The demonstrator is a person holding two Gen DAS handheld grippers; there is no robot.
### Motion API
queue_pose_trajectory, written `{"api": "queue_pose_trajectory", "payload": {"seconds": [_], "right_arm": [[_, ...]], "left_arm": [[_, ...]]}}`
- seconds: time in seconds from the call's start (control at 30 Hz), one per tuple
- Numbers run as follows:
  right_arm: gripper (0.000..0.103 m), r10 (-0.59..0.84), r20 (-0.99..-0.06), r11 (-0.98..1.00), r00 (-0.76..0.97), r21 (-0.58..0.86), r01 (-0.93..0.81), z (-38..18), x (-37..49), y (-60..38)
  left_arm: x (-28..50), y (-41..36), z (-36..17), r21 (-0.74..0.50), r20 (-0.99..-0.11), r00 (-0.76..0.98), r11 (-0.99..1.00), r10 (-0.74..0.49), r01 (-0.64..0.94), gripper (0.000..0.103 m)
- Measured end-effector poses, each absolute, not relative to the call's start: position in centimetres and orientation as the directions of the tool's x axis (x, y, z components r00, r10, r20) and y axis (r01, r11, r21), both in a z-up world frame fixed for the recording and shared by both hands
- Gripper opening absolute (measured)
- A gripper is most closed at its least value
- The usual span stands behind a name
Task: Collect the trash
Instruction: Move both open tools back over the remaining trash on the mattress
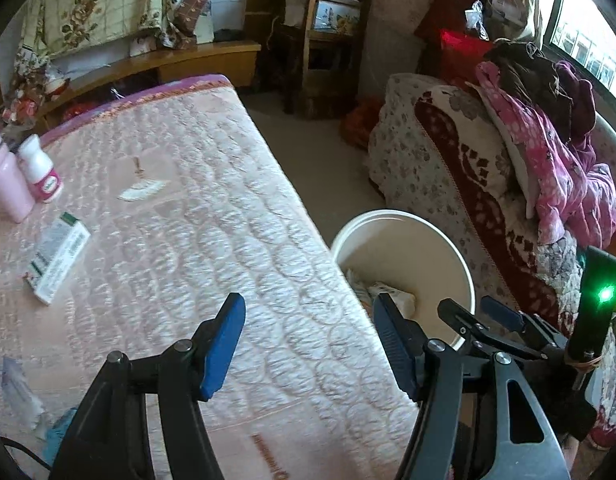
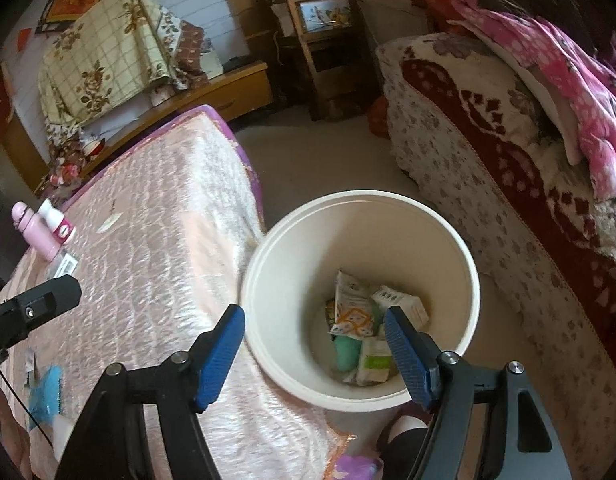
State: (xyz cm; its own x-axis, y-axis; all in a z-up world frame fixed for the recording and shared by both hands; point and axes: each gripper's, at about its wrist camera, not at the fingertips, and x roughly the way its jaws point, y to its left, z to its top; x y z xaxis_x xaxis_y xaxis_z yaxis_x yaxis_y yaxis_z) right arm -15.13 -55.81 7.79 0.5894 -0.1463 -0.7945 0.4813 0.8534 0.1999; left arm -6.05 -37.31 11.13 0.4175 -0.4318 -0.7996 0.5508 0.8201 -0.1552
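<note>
Both grippers, left point(image 1: 310, 346) and right point(image 2: 316, 354), hold their jaws wide and empty; right hangs over the white bucket point(image 2: 267, 248) of trash beside the bed point(image 2: 155, 240).

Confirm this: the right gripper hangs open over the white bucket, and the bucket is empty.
Not quite. The right gripper does hang open over the white bucket, but the bucket is not empty: the right wrist view shows packets lying in its bottom.

I am looking at a bucket point(image 2: 360, 300) sitting on the floor between the bed point(image 2: 155, 280) on the left and the couch point(image 2: 488, 168) on the right. Packets point(image 2: 354, 312) are lying in it. Two bottles point(image 1: 23, 176) and a box point(image 1: 55, 256) are sitting on the bed.
</note>
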Motion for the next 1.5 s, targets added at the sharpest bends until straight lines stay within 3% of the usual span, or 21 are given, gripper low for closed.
{"api": "queue_pose_trajectory", "payload": {"seconds": [0.53, 1.13, 1.4, 1.5], "right_arm": [[0.075, -0.058, -0.782, 0.914, 0.621, 0.209, 0.348, 10.2, -12.2, -47.2], [0.075, 0.108, -0.808, 0.969, 0.579, 0.215, 0.12, 10.1, -9.4, -36.0], [0.075, 0.13, -0.813, 0.976, 0.567, 0.206, 0.072, 9.9, -8.9, -34.0], [0.075, 0.135, -0.813, 0.976, 0.567, 0.207, 0.064, 10.2, -8.8, -33.8]], "left_arm": [[-4.7, -27.9, 12.0, -0.116, -0.787, 0.501, 0.884, -0.36, 0.453, 0.067], [-2.7, -12.2, 10.5, -0.087, -0.845, 0.49, 0.96, -0.214, 0.268, 0.067], [-3.4, -4.0, 7.4, 0.054, -0.887, 0.461, 0.99, -0.012, 0.13, 0.067], [-2.7, -2.6, 5.8, 0.054, -0.907, 0.422, 0.994, 0.008, 0.096, 0.067]]}}
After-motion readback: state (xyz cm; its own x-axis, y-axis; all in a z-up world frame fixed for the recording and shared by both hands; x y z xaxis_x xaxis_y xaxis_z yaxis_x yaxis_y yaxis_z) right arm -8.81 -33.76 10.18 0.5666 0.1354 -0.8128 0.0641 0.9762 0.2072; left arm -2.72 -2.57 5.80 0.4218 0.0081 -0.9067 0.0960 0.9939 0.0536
